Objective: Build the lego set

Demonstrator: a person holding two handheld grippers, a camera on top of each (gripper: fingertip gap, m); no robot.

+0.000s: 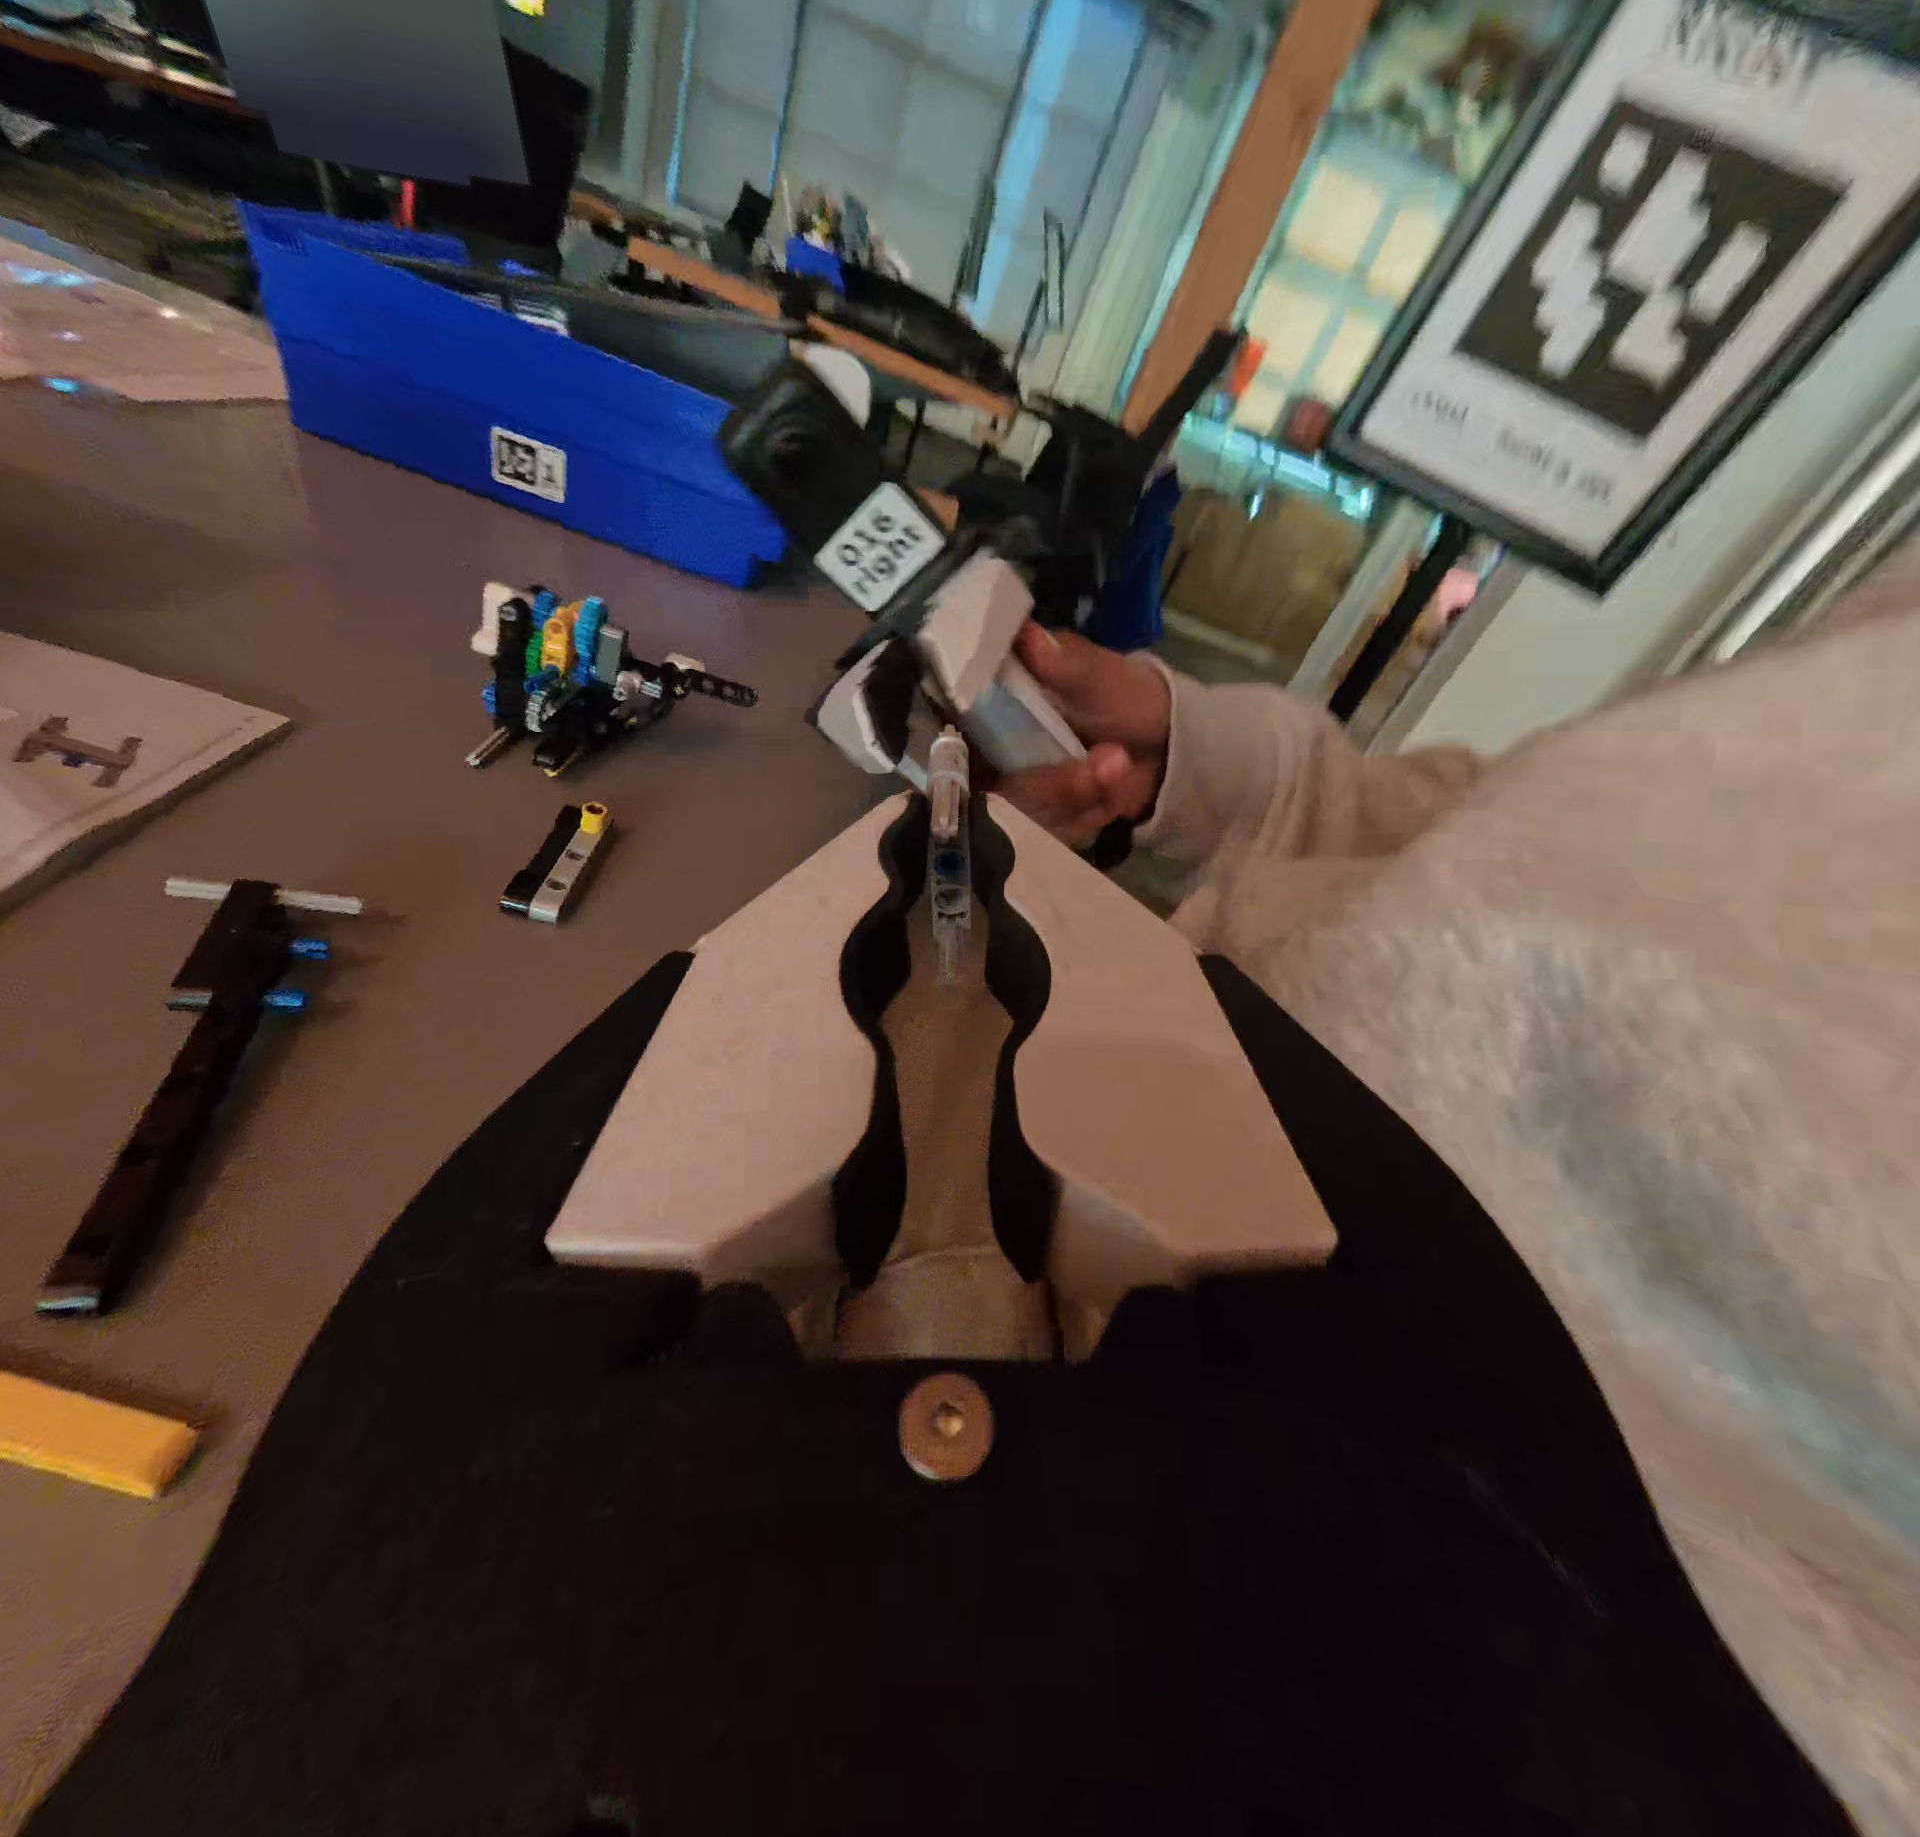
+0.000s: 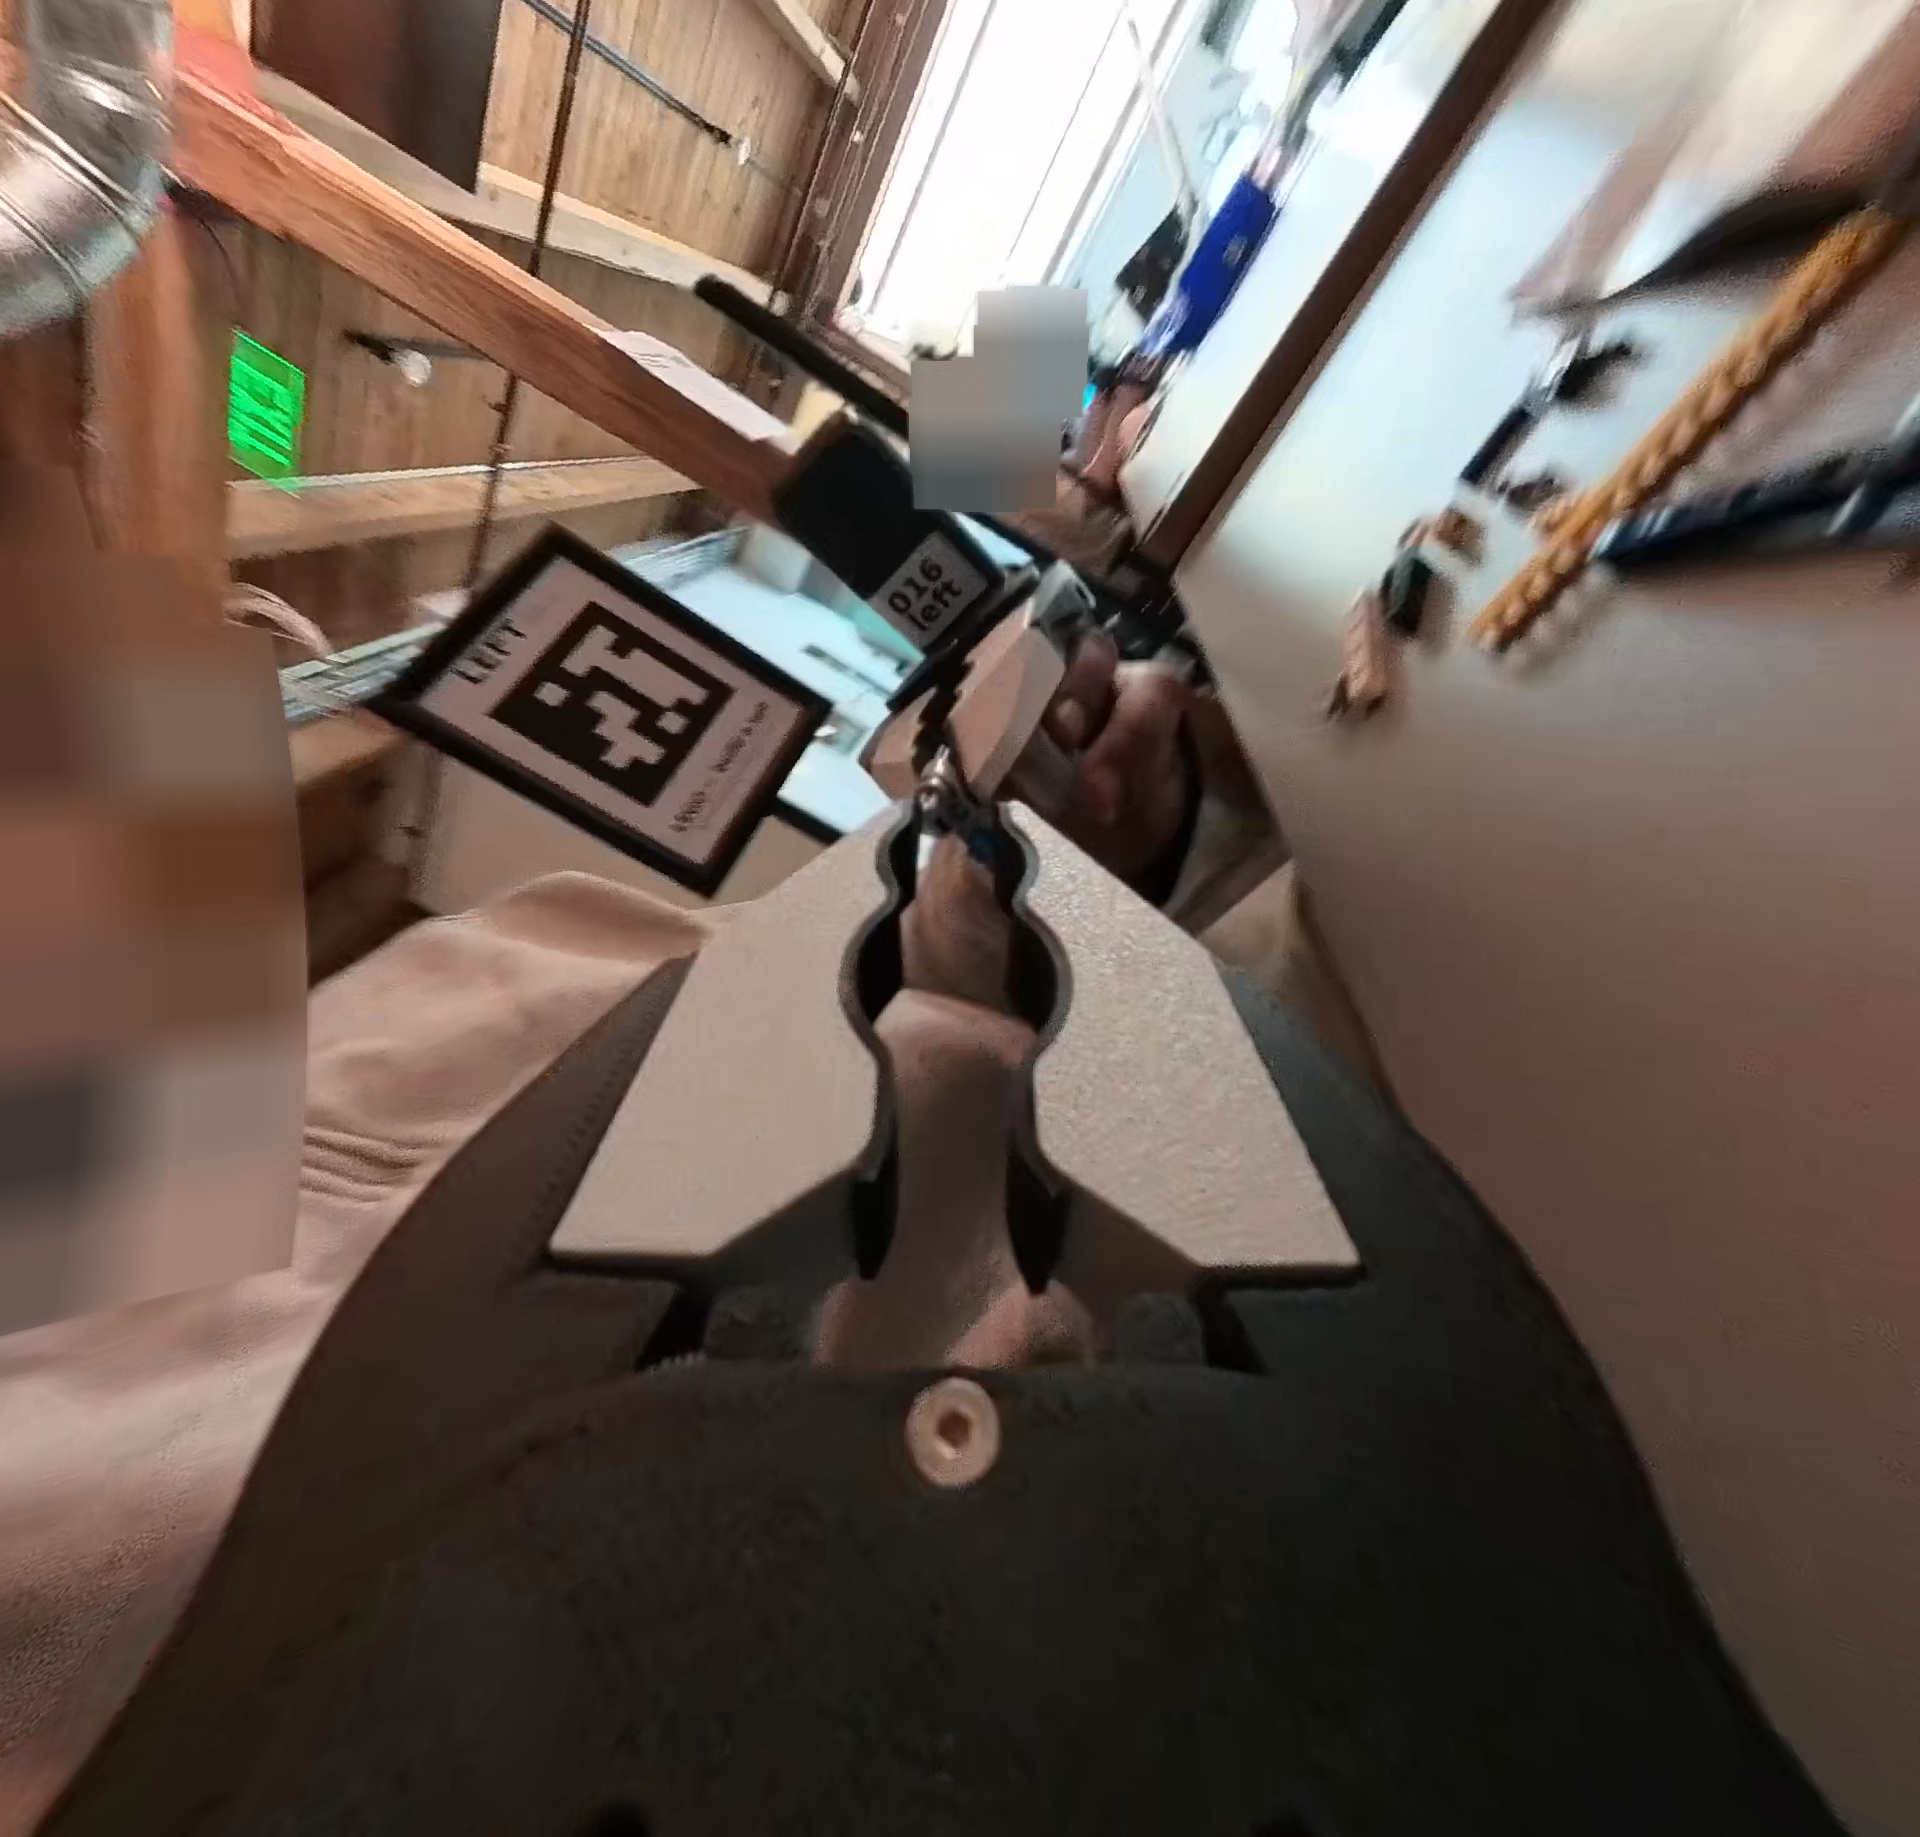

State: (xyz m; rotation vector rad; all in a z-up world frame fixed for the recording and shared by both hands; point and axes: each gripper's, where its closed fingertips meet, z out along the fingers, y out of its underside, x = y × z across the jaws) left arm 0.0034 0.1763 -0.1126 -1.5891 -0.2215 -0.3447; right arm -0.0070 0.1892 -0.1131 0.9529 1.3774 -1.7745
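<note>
Workshop shelving and windows blur behind a grey counter (image 1: 395, 582) strewn with parts. Held above its edge, the left gripper (image 1: 948, 831) is closed narrowly on a slim grey lego beam (image 1: 948, 888) with a blue pin and a pale axle connector (image 1: 947, 764) at its tip. The right gripper (image 2: 951, 821) meets it head-on, pinching the same small piece's far end; which part exactly, I cannot tell. Pressing straight along the axis, without twisting, should seat it cleanly. A colourful geared lego assembly (image 1: 582, 675), a long black beam (image 1: 177, 1081) and an instruction booklet (image 1: 94, 748) wait on the counter.
</note>
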